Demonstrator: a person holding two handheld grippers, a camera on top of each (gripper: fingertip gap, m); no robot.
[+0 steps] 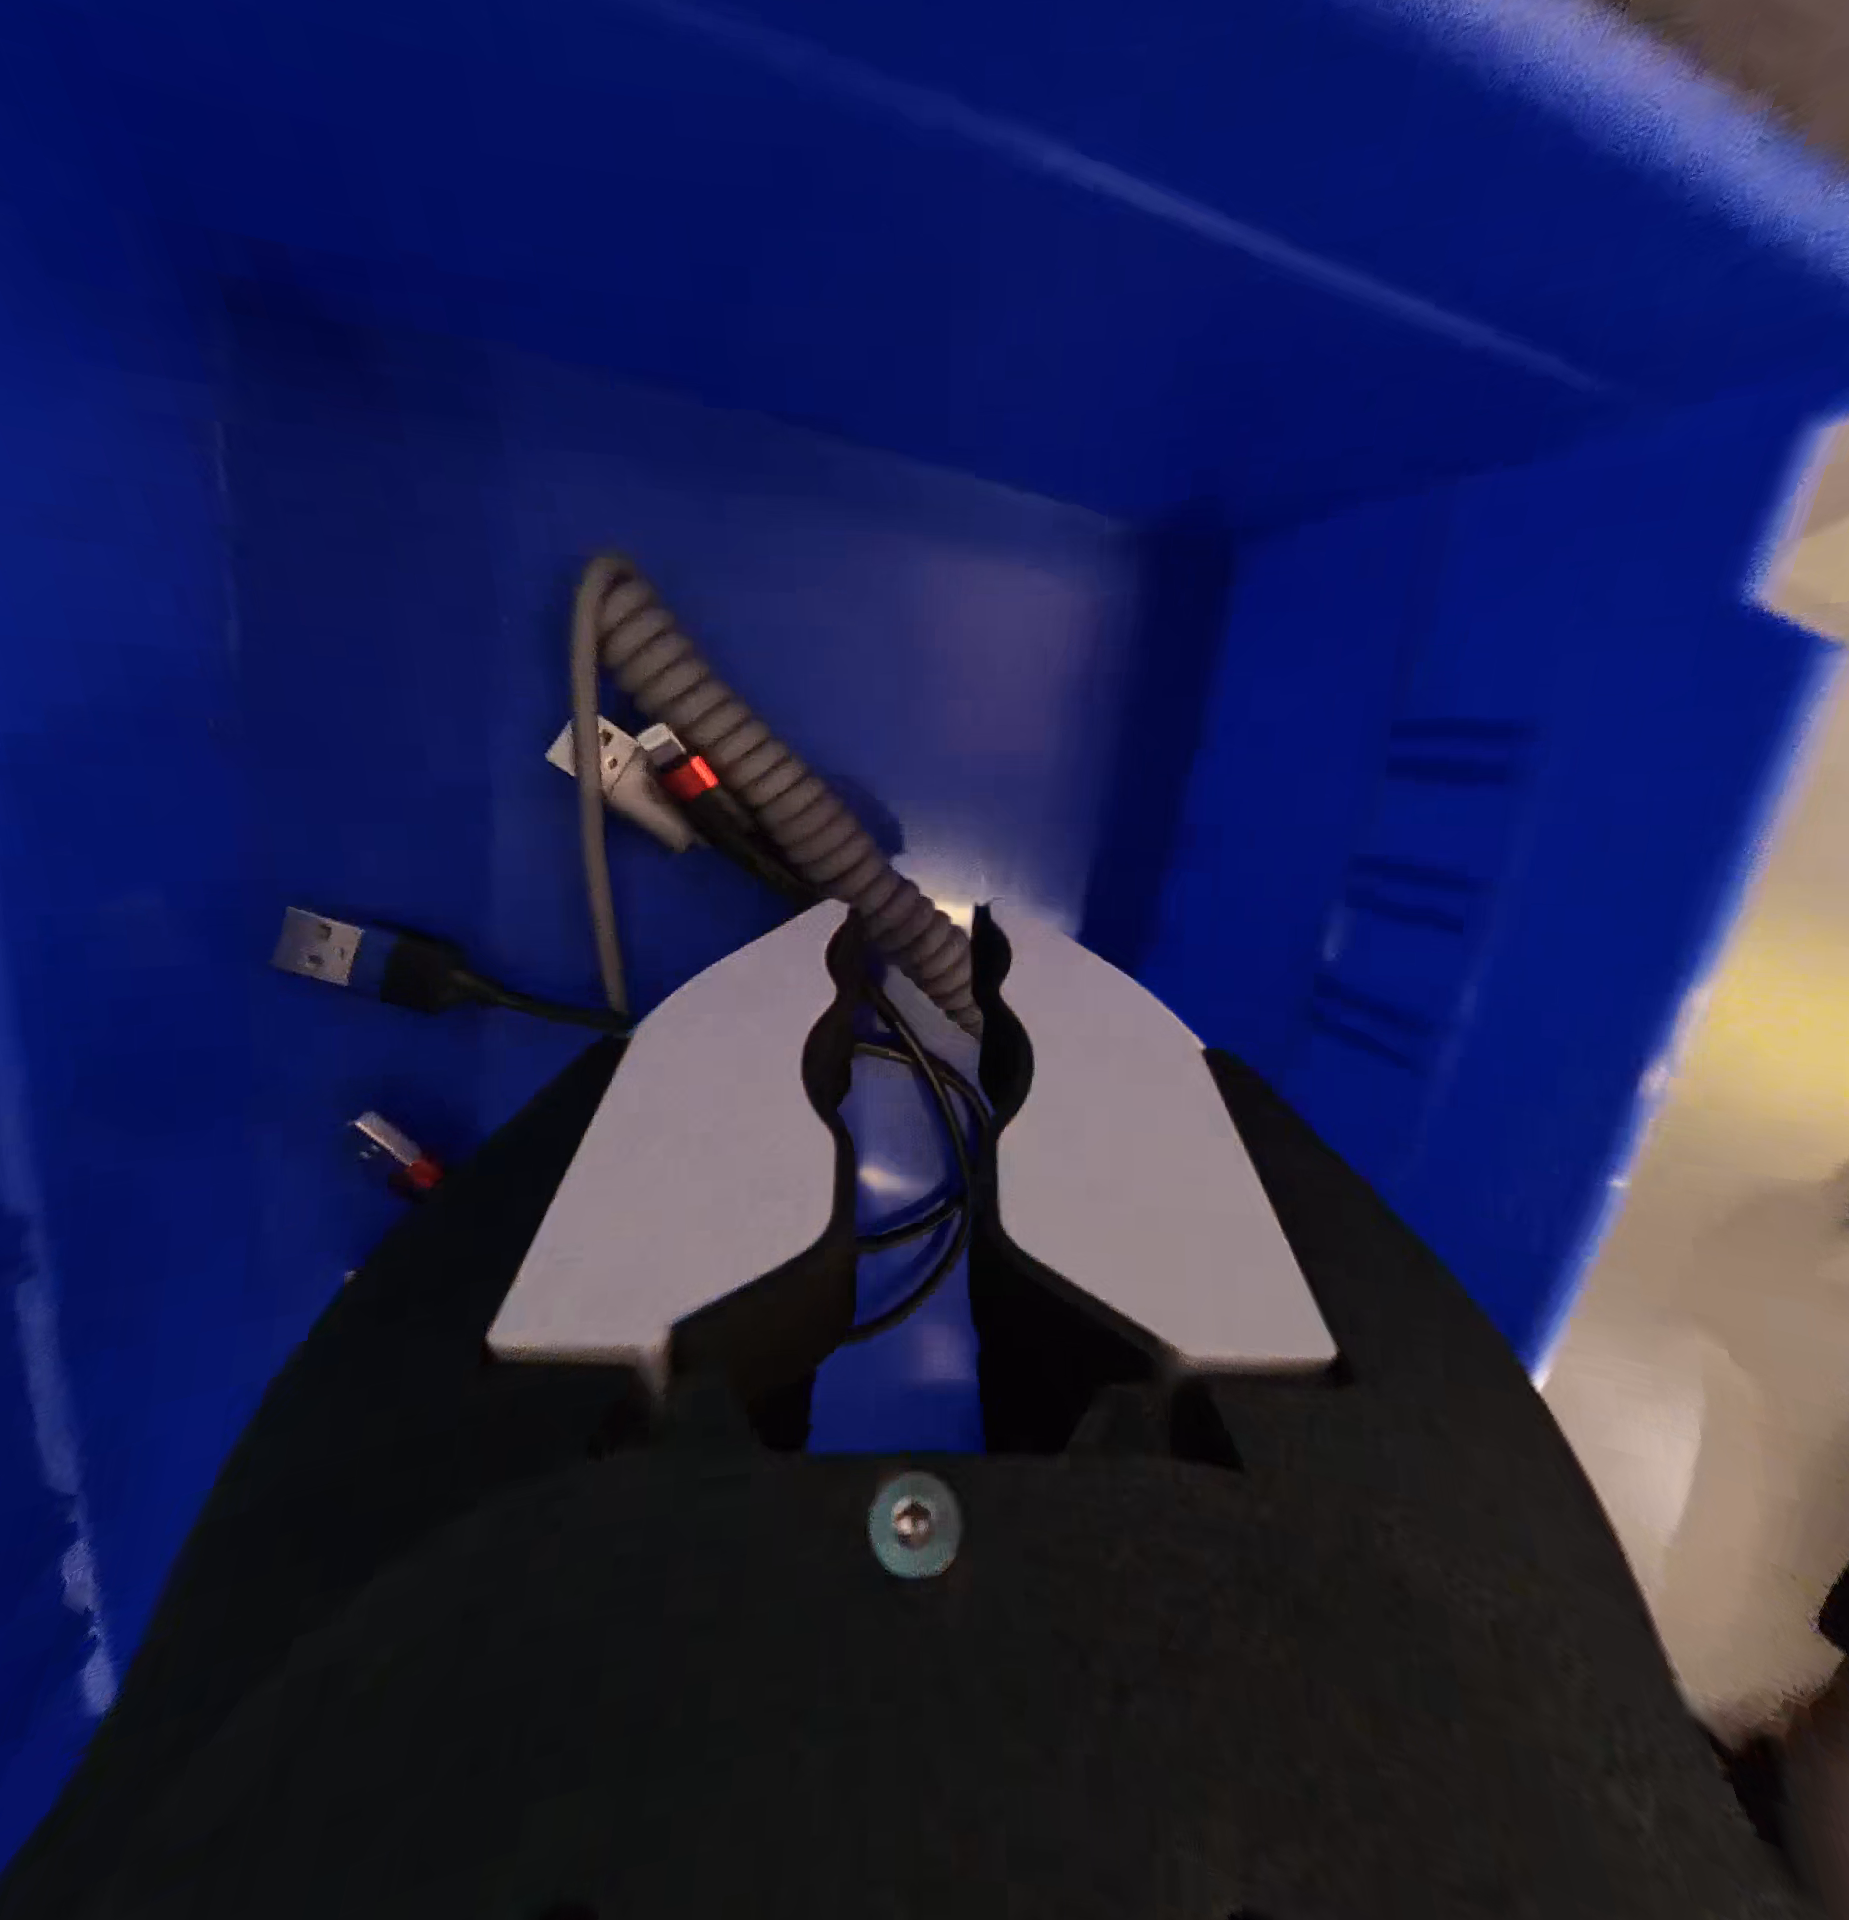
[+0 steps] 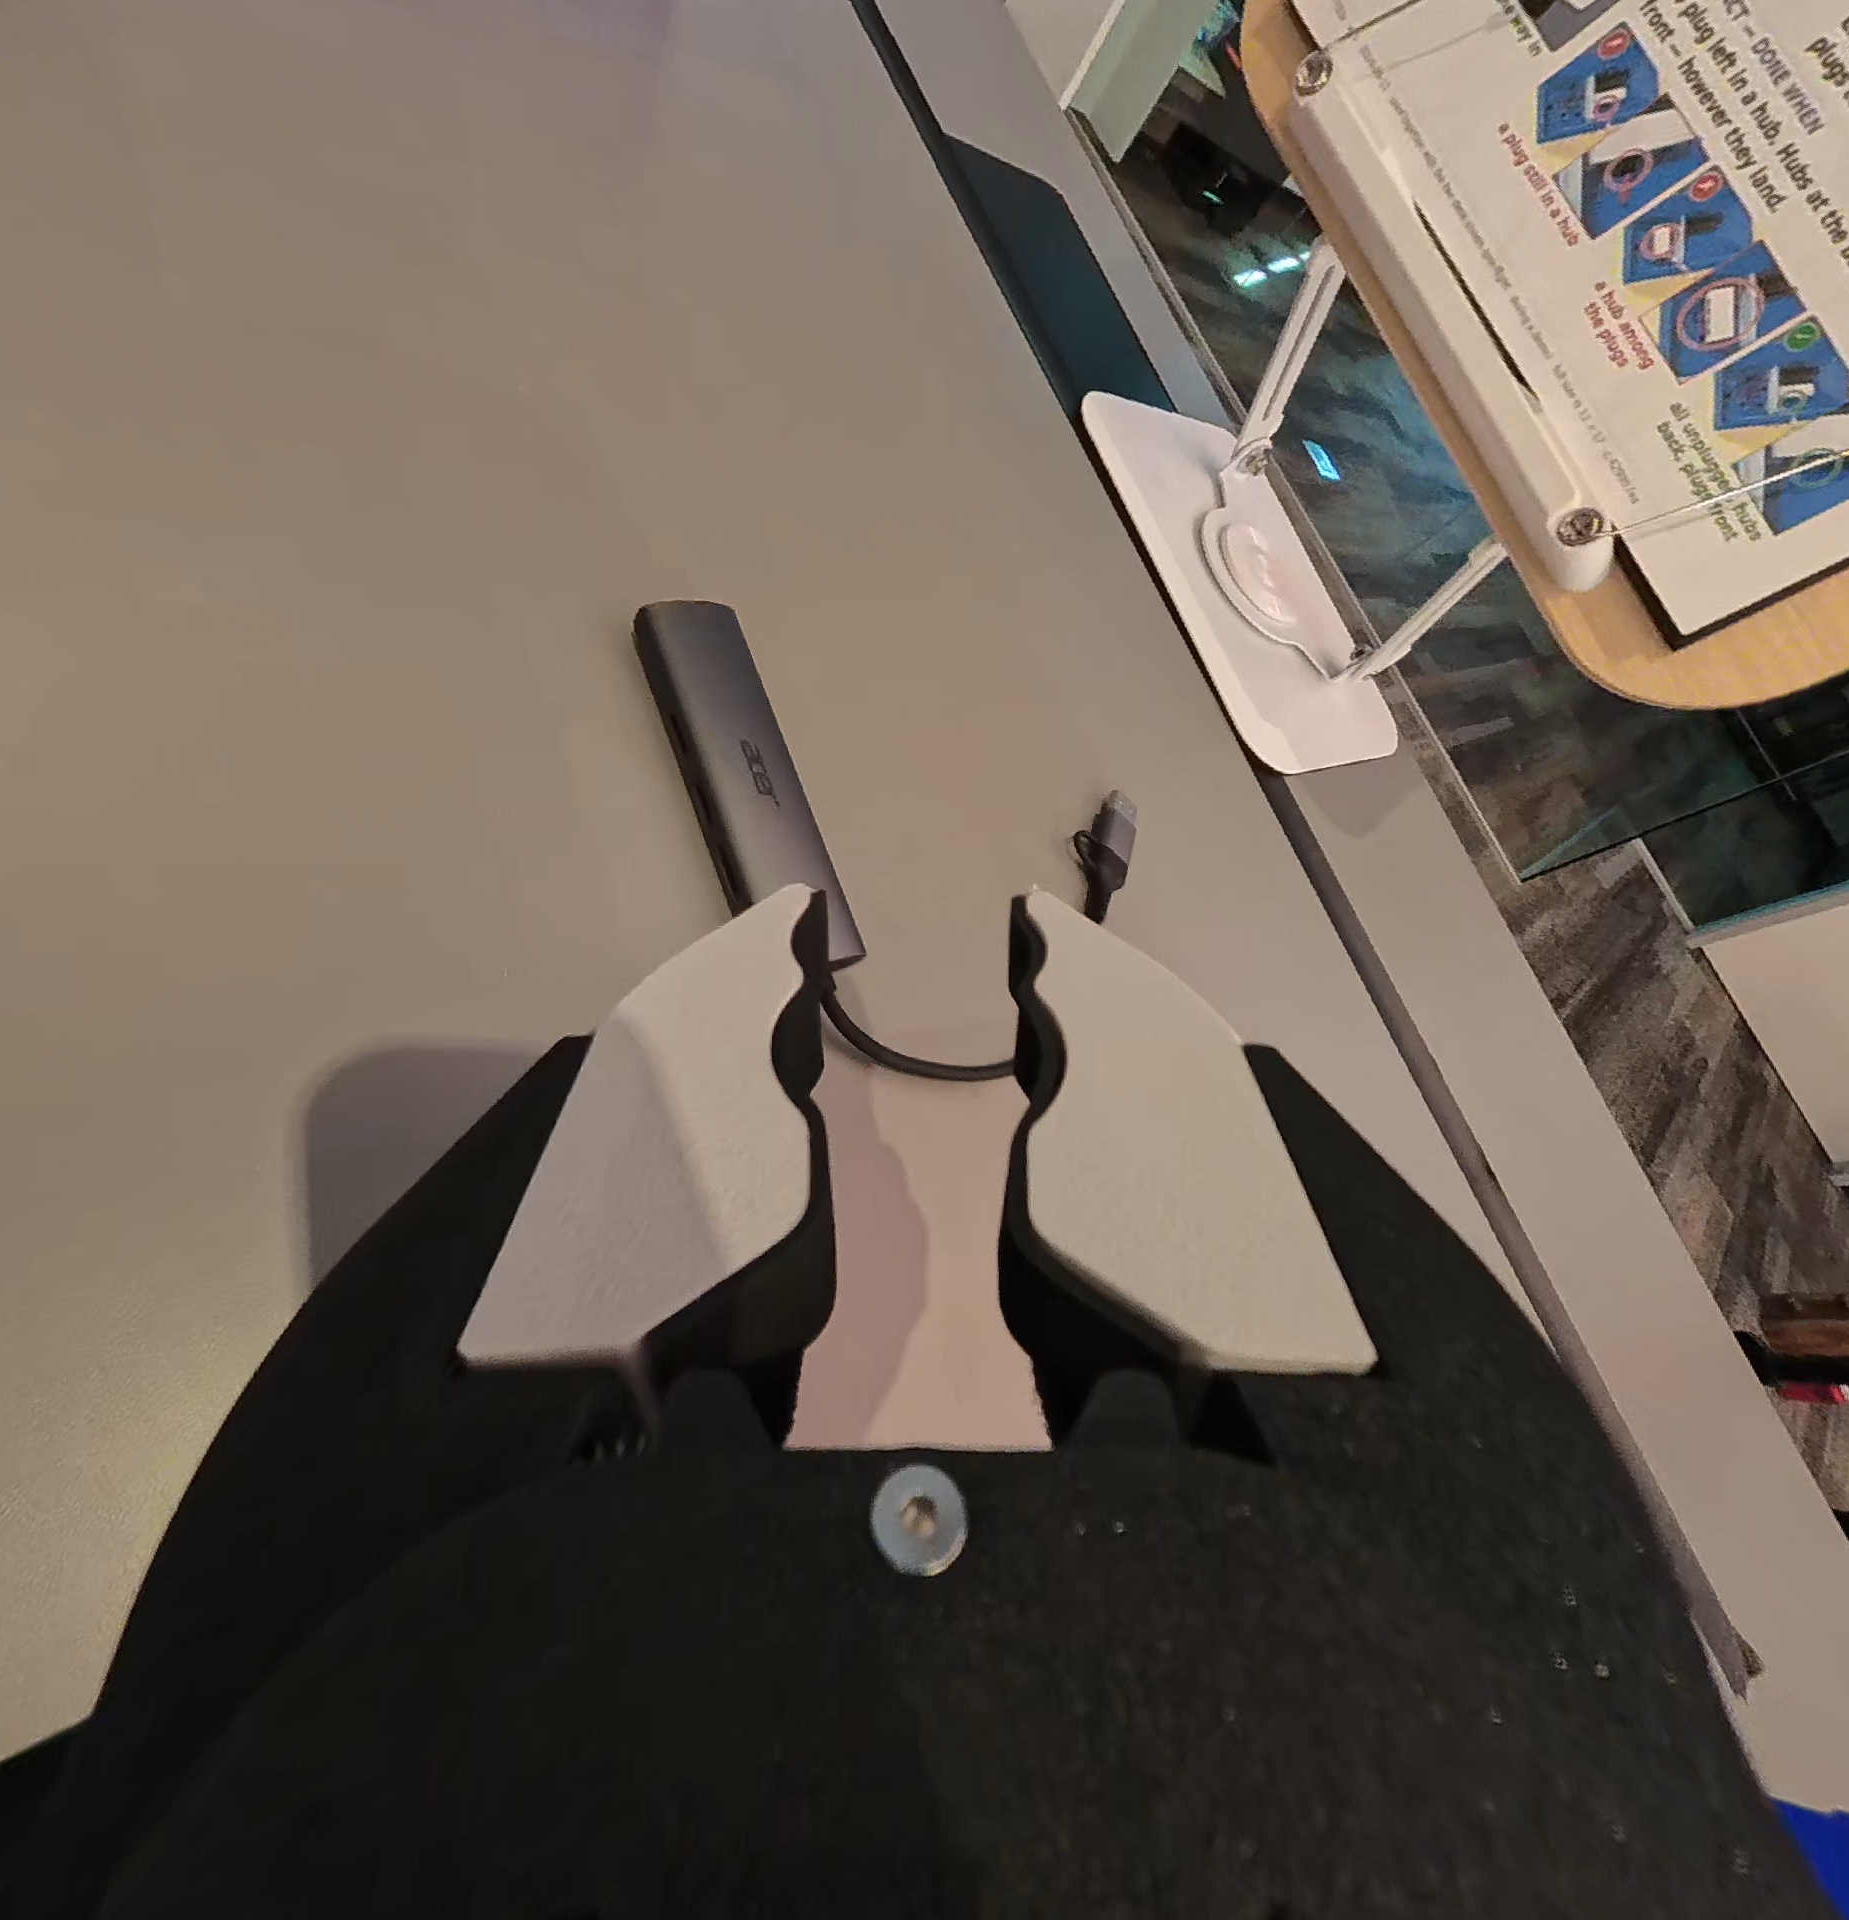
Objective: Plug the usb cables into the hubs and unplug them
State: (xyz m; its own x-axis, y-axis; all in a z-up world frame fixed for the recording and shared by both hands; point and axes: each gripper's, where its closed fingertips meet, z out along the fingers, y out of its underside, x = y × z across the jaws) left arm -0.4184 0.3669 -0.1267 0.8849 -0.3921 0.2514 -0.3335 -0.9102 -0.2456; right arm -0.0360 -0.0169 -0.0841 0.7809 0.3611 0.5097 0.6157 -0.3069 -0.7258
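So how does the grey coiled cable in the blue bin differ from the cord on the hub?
The coiled cable is light grey and spiralled; the hub's cord is dark and smooth. The coiled cable lies in the blue bin among other cables; the cord lies on the table. Both run between gripper jaws.

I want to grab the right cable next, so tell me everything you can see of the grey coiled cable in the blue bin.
The grey coiled cable looks rubbery, a tight spiral lying slantwise on the floor of the blue bin. At its far end it turns into a straight grey run that comes back toward the camera. It lies over a white plug and a red-collared plug. Its near end passes between the fingertips of the left gripper, which are nearly closed; whether they pinch it is unclear. Its own plugs are not visible.
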